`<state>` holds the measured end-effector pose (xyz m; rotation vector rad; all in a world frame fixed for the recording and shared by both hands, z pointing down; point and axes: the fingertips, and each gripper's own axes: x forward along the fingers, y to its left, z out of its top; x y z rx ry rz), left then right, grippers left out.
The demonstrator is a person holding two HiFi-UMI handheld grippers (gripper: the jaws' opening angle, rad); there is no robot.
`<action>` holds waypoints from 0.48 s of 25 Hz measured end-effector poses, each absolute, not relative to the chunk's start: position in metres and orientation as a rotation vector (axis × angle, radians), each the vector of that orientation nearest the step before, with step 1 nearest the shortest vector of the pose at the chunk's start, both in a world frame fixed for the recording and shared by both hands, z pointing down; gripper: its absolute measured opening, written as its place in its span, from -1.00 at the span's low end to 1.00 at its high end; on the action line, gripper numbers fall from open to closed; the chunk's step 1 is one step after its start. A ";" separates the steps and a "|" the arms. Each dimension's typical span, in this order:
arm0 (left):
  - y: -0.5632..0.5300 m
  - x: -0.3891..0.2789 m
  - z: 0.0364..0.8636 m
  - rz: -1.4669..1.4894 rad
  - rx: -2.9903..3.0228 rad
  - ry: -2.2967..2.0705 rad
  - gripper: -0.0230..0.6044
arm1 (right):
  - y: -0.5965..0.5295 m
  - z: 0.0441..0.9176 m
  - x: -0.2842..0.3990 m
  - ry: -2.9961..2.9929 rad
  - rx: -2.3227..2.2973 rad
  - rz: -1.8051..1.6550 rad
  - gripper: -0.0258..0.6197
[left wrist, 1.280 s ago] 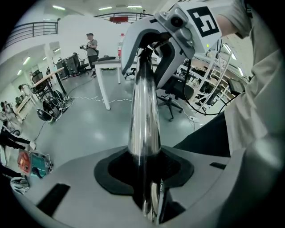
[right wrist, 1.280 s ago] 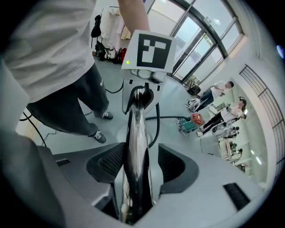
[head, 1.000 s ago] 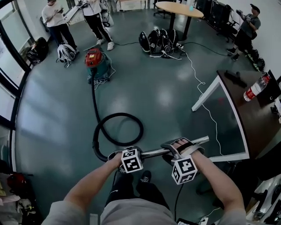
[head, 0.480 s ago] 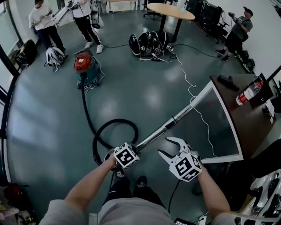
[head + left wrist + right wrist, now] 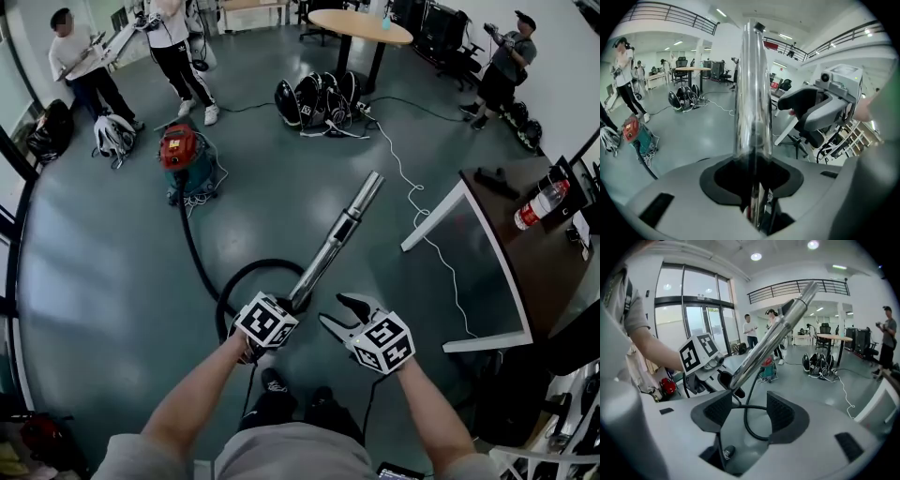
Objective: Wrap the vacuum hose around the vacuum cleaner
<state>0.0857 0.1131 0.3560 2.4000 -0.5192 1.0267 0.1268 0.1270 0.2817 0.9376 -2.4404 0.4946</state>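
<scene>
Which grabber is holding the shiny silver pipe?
The left gripper: its jaws clamp the metal wand. The right gripper has open, empty jaws.

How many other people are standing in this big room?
3. The first person stands top left in the head view, the second person beside them beyond the vacuum cleaner, the third person top right. Others may be hidden.
</scene>
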 end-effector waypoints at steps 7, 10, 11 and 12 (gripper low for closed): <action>0.064 0.053 0.342 0.833 2.295 -0.636 -0.48 | 0.076 0.272 0.080 -2.539 0.884 0.591 -0.12; 0.041 0.041 0.341 0.752 2.226 -0.717 -0.48 | 0.068 0.285 0.071 -2.546 0.765 0.604 -0.12; 0.032 0.037 0.339 0.726 2.205 -0.749 -0.48 | 0.065 0.290 0.068 -2.547 0.717 0.614 -0.12; 0.022 0.032 0.337 0.700 2.184 -0.787 -0.48 | 0.063 0.294 0.066 -2.548 0.667 0.628 -0.12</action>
